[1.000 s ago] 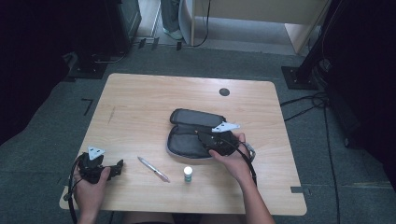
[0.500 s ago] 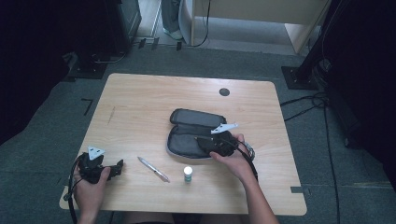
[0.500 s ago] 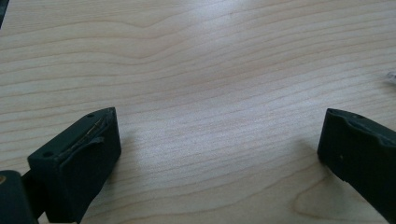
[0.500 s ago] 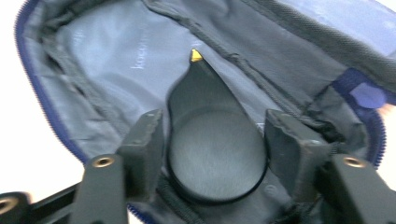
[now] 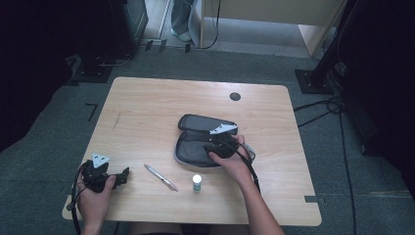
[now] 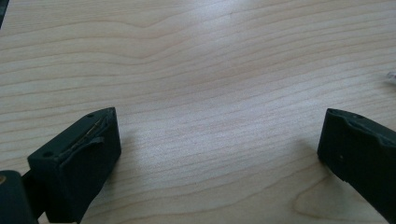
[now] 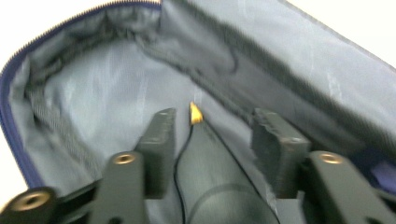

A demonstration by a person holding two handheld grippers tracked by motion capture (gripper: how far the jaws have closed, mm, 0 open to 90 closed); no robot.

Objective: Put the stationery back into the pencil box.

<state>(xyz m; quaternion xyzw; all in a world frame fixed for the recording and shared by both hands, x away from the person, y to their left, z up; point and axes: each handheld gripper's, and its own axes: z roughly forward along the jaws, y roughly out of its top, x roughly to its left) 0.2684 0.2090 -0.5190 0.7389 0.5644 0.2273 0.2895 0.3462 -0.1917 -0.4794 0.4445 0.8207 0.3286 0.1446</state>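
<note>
1. The wooden table (image 5: pixel 147 112) is being shown across the centre of the high view.
2. The open pencil case (image 5: pixel 193 142), dark outside and grey-lined inside, is lying just right of the frame's centre; in the right gripper view its lining (image 7: pixel 93 93) is spreading across the upper left.
3. The right gripper (image 5: pixel 215 144) is being held inside the case; its jaws have just been closing and are standing at a middling gap, with a dark object tipped in yellow (image 7: pixel 196 114) lying between them, apparently ungripped.
4. The left gripper (image 5: pixel 122 174) is being rested at the lower left, its jaws spread wide over bare wood.
5. A pen (image 5: pixel 160 177) is lying at lower centre.
6. A small white-capped bottle (image 5: pixel 196 183) is standing just right of the pen.
</note>
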